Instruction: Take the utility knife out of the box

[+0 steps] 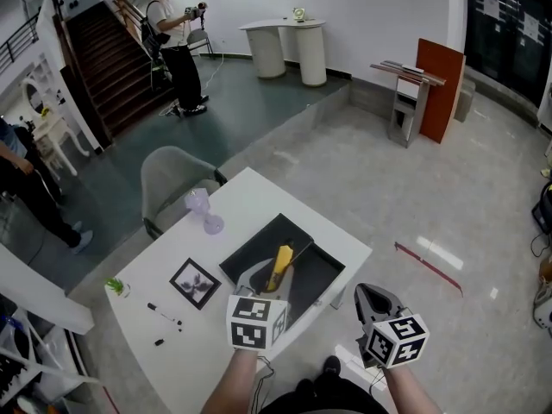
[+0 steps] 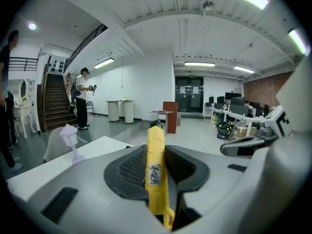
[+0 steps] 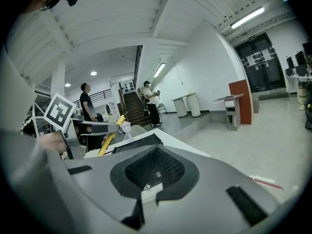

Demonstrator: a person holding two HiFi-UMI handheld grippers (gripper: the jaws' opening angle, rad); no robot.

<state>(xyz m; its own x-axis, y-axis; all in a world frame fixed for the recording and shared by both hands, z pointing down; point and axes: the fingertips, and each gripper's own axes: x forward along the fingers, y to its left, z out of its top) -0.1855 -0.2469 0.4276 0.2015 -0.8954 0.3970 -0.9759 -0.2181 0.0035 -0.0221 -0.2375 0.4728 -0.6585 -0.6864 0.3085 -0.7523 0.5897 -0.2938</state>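
The yellow utility knife [image 2: 156,172] runs lengthwise along the left gripper's [image 1: 271,280] jaws, tip pointing away from the person. The jaws clamp its sides over the black box [image 1: 329,270]. The right gripper [image 1: 372,297] is closed and empty.

The utility knife [image 1: 282,264] is slim and yellow, with a small white label bearing dark writing on its side and a dark tip at its far end. It is clamped lengthwise between the fingers [image 2: 129,168] of the left gripper [image 2: 157,152], above the box [image 1: 321,276]. The box is black, shallow and open, and rests near the white bench's [image 1: 250,198] right corner.
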